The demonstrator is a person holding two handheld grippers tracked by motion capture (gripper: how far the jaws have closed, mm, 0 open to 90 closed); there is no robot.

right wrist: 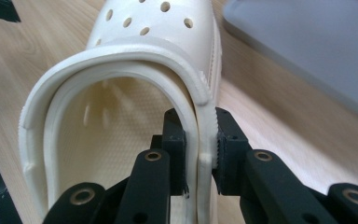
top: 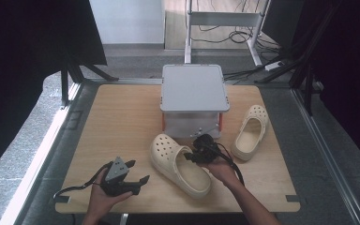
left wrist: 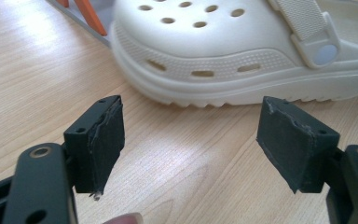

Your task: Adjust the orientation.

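Note:
A cream clog [top: 178,165] lies at the middle front of the wooden table [top: 122,117], toe toward the back left. My right gripper [top: 191,153] is shut on the clog's side wall [right wrist: 204,140], one jaw inside the shoe and one outside, as the right gripper view shows [right wrist: 200,151]. A person's left hand holds my left gripper [top: 138,171] low at the front left, open, a short way from the clog's toe. In the left gripper view its jaws [left wrist: 191,144] stand wide apart with nothing between them, facing the clog's side [left wrist: 223,51].
A second cream clog [top: 251,132] lies at the right, toe toward the back. A grey lidded box [top: 194,89] with orange corners stands just behind the held clog; its lid edge [right wrist: 307,46] is close on the right of the shoe.

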